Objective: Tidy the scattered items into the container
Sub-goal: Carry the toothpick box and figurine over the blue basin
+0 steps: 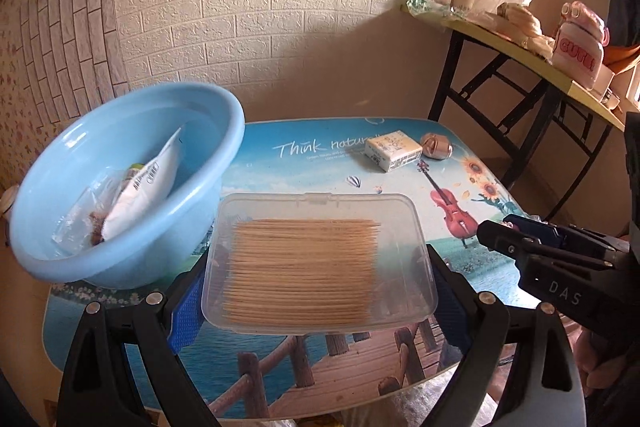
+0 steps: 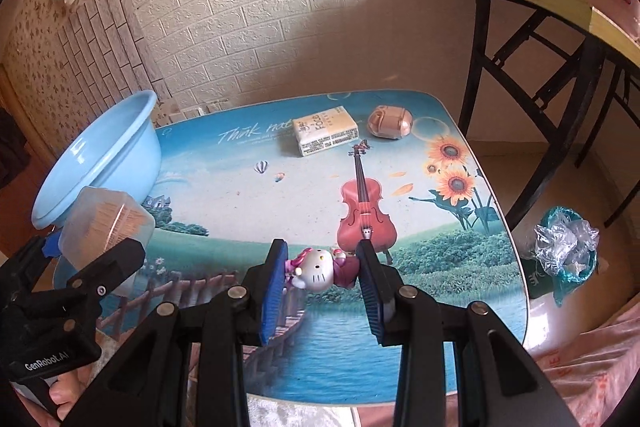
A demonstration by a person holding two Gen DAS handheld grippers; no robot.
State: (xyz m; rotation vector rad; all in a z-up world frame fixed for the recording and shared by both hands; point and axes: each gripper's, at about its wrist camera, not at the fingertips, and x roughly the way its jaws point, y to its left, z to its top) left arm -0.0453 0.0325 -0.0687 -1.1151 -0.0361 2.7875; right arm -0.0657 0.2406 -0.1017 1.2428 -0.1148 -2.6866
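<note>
The left gripper [image 1: 316,267] has its blue pads clamped on either end of a clear plastic toothpick box [image 1: 320,261], held up off the table [image 1: 320,155] with the lid facing us and the toothpicks stacked in neat rows inside. Just to its left sits the light blue basin [image 1: 132,183], near the table's far-left corner; a white packet [image 1: 148,187] and a crinkled clear wrapper [image 1: 80,223] lie in it, leaning against the wall of the bowl. The box is beside the basin's rim, not over it.

Over on the right, the right gripper [image 2: 320,277] has a small Hello Kitty figure [image 2: 316,269] between its fingers. The cat lies on its side, white head toward the left pad, pink body against the right one, and both pads look pressed on it, low over the printed tabletop near the violin picture.

Out at the far edge of the table, a cream tissue pack [image 2: 325,135] lies flat, and just beside it on the right rests a small tan rounded object [image 2: 390,123]; the two sit close together, well apart from the basin. Off the table's right side, a bin lined with a teal bag [image 2: 566,251] stands on the floor.
</note>
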